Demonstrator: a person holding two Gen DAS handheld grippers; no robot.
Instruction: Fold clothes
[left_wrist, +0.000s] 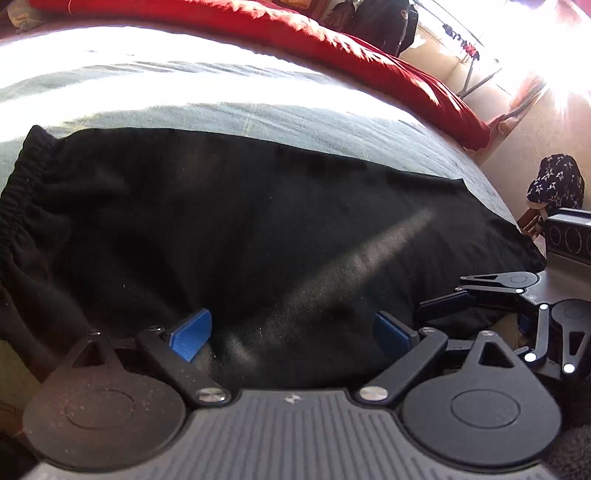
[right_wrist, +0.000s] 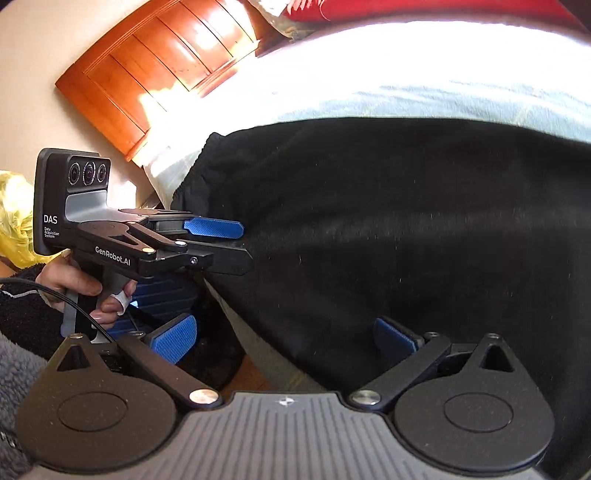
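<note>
A black garment (left_wrist: 258, 229) with an elastic waistband (left_wrist: 22, 192) lies flat on the pale sheet of a bed (left_wrist: 184, 92). My left gripper (left_wrist: 291, 334) is open at the garment's near edge, and black cloth lies between its blue pads (left_wrist: 190, 334). From the right wrist view the garment (right_wrist: 406, 221) fills the middle, waistband (right_wrist: 199, 177) to the left. My right gripper (right_wrist: 284, 338) is open too, one pad (right_wrist: 173, 338) off the cloth's hanging edge. The left gripper (right_wrist: 236, 245) reaches in from the left, held by a hand (right_wrist: 74, 288). The right gripper (left_wrist: 441, 295) shows at the right.
A red blanket (left_wrist: 332, 44) lies along the bed's far side. A wooden headboard (right_wrist: 147, 74) stands at the upper left, a yellow plastic bag (right_wrist: 14, 214) beside it. A star-patterned cloth (left_wrist: 554, 181) and a drying rack (left_wrist: 476, 74) are beyond the bed's right end.
</note>
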